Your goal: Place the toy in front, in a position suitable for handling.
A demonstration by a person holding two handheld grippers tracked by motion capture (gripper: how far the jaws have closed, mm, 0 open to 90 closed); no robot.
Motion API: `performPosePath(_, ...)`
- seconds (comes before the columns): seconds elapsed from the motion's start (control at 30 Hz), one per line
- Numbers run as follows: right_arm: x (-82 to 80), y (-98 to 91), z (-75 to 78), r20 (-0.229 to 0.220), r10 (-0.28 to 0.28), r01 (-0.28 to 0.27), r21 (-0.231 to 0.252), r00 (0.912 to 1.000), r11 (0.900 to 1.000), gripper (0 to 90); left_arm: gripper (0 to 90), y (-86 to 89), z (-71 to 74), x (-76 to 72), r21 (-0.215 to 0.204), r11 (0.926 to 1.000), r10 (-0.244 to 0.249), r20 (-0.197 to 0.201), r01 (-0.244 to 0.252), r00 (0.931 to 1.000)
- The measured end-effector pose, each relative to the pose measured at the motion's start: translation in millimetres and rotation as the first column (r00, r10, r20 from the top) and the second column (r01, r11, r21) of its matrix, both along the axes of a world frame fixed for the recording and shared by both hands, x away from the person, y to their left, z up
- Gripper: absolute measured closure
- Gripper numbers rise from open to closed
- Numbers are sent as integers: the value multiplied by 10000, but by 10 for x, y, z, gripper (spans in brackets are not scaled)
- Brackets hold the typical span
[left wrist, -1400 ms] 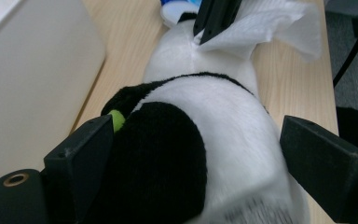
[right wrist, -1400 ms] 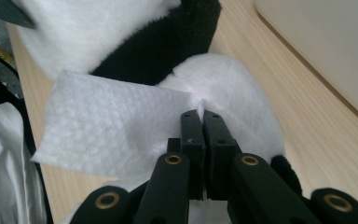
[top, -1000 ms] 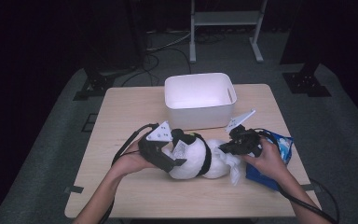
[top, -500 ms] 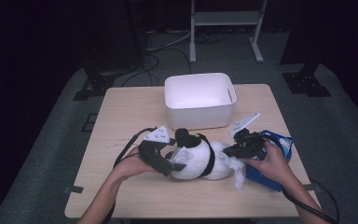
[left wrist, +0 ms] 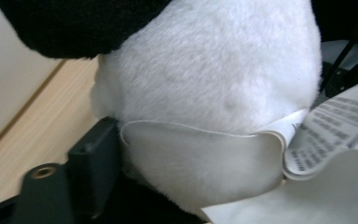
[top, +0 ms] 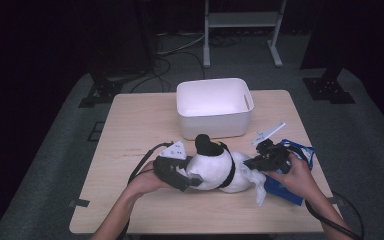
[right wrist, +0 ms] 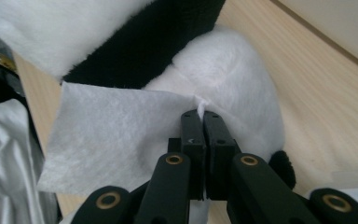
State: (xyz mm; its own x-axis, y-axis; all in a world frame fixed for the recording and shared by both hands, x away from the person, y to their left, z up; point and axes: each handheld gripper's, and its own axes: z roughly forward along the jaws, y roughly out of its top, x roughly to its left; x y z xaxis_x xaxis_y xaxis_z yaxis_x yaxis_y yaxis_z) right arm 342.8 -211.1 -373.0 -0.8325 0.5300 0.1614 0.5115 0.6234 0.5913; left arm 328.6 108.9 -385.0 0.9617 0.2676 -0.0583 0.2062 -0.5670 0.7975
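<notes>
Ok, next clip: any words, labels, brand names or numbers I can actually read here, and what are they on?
Care tag sewn to the plush toy: several lines of dark print, too blurred to read.
Blue bag under the right hand: any print is too small to tell.
White bin: no marking visible.
Nothing legible anywhere in these pictures.

Blurred, unreadable print on the plush toy's (left wrist: 205, 74) care tag (left wrist: 335, 126).
</notes>
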Motion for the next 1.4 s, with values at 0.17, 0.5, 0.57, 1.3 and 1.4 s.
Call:
performPosePath(0.17,-17,-10,-14,-217,108,-98,448,9997,9989,878,241,2,123,-9,111,9999,-53,271,50,9996)
performPosePath(0.5,-27,99,-138,-887,542,-407,1471,9946,9883,878,243,46,465,-94,56,10000,1,1122,-7,9937)
performPosePath(0.57,-28,157,-172,-1026,669,-512,1489,9925,9875,878,244,33,516,-106,51,10000,-7,1238,0,9923)
performPosePath(1.3,-7,128,214,-336,867,-817,1290,9957,9883,875,241,-113,572,-99,-198,9998,-18,1328,45,9911)
performPosePath(1.4,-12,65,304,-182,771,-735,1481,9969,9862,875,239,-121,574,-93,-181,9998,-31,1301,55,9915)
